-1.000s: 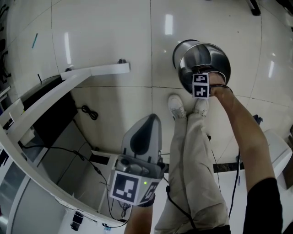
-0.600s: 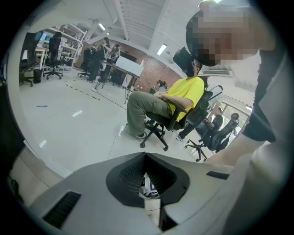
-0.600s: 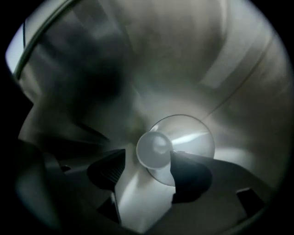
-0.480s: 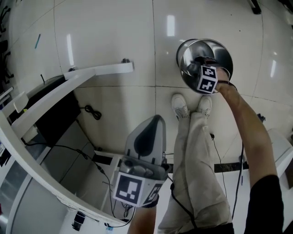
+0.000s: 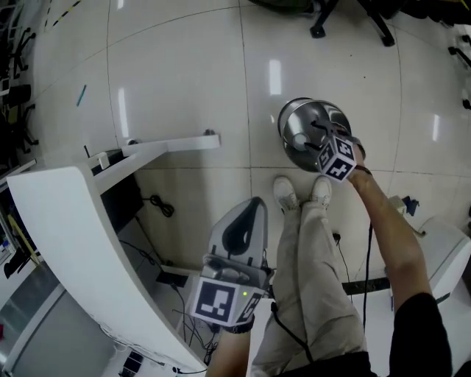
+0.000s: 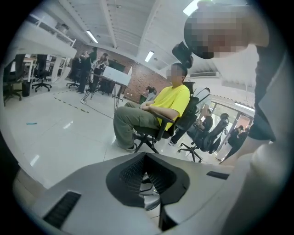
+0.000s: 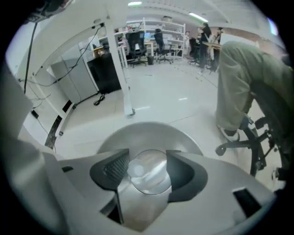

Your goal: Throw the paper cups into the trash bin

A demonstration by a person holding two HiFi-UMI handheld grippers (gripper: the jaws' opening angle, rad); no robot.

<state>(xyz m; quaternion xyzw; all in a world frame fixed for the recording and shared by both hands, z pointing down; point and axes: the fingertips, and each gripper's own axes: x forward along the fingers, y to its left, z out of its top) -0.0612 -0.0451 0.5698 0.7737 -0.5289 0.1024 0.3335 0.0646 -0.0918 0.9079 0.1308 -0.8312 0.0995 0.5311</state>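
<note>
A round steel trash bin [image 5: 300, 131] stands on the pale floor just beyond the person's shoes. My right gripper [image 5: 321, 141] hangs over its mouth with the marker cube on top. In the right gripper view the jaws [image 7: 146, 170] stand apart and are closing, and nothing is pressed between them. Through the gap I look down past the bin's rim [image 7: 149, 131] to its round bottom, where a small white shape [image 7: 135, 170], perhaps a paper cup, lies. My left gripper [image 5: 246, 215] is held low by the legs, shut and empty [image 6: 146, 173].
A white desk [image 5: 66, 221] curves along the left, its foot bar [image 5: 173, 143] on the floor with cables [image 5: 158, 202] beneath. An office chair base [image 5: 346, 18] is at the top. The left gripper view shows a seated person in a yellow shirt [image 6: 172, 103].
The head camera has tipped, so more floor and the desk top show. The right gripper stays over the bin and its cube has turned. The left gripper has hardly moved.
</note>
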